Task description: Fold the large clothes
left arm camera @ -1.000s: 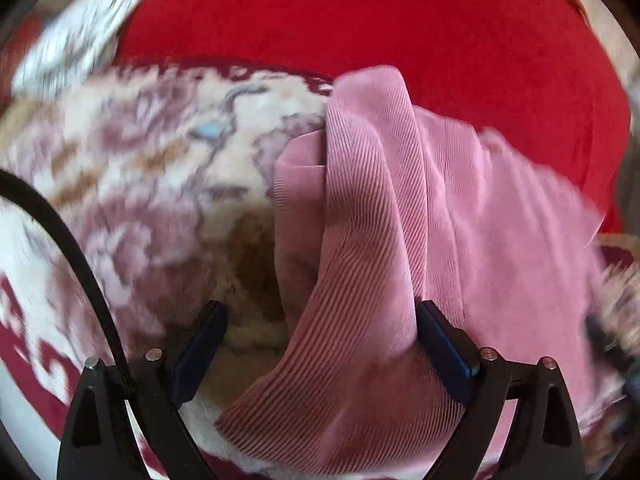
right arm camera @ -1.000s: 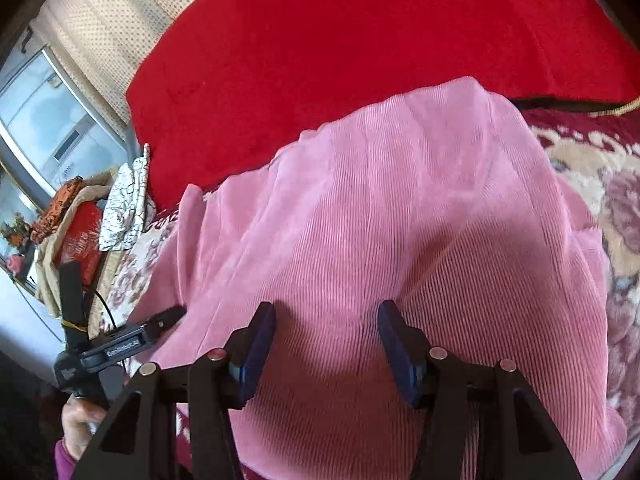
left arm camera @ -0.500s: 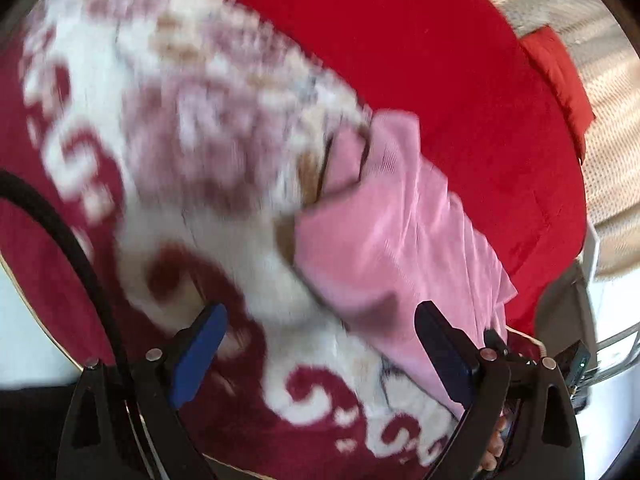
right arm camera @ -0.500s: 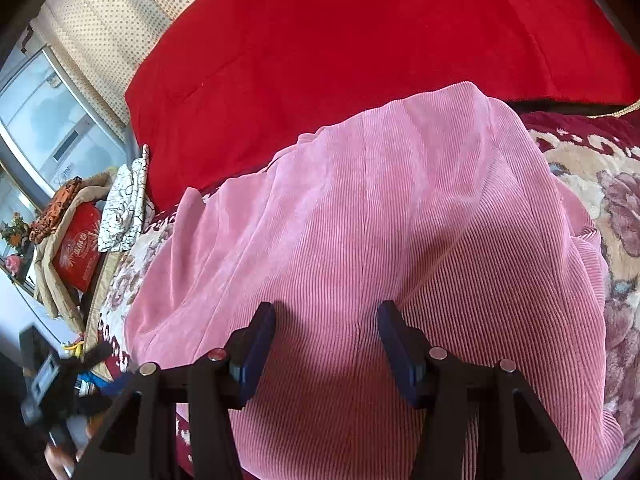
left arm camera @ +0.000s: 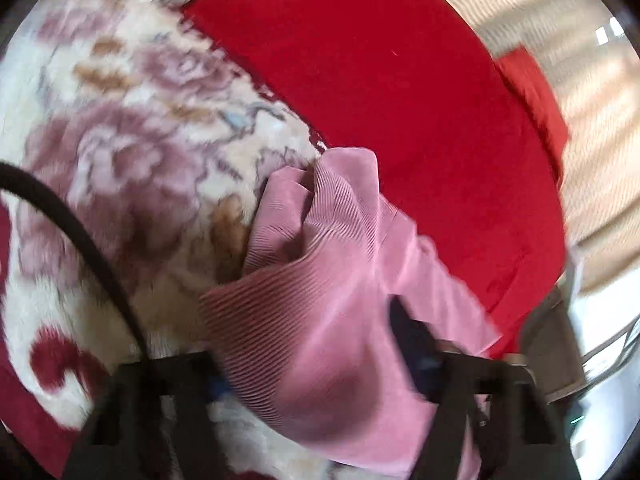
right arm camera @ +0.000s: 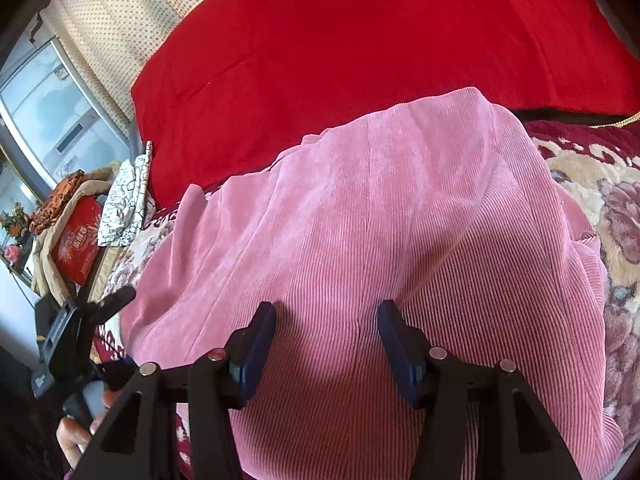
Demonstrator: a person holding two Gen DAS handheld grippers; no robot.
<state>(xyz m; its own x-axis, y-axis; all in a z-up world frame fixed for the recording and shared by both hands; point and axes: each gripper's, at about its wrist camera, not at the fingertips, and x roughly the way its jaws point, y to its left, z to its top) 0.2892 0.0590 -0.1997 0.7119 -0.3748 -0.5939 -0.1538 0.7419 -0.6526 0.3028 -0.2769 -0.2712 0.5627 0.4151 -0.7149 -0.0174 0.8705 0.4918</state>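
Left wrist view shows the left gripper [left arm camera: 320, 344] low in a blurred picture, its jaws having just been closing with a bunched fold of the pink corduroy garment [left arm camera: 320, 320] between them; the right finger [left arm camera: 408, 332] lies dark against the cloth, while the left one is hidden behind the fold, so a real pinch on the fabric cannot be told; ahead of this claw the garment runs away in ridged folds over the floral blanket [left arm camera: 128, 152], which spreads out to the claw's left; beyond and to its right lies the red cushion [left arm camera: 400, 100]; a black cable [left arm camera: 80, 232] curves across the left side near the claw; right wrist view shows the right gripper [right arm camera: 326, 332] with its blue pads [right arm camera: 260, 332] spread apart, resting down on the broad pink cloth [right arm camera: 380, 220] without any fold gathered between them; the garment fills the space in front of and under this claw, reaching up to the red cushion [right arm camera: 360, 40] behind it; the floral blanket [right arm camera: 612, 208] shows to the claw's right; far to its left the other gripper [right arm camera: 100, 304] is seen at the garment's edge, held by a hand [right arm camera: 76, 436]; a patterned cloth [right arm camera: 128, 200] and a red box [right arm camera: 78, 240] lie beyond it
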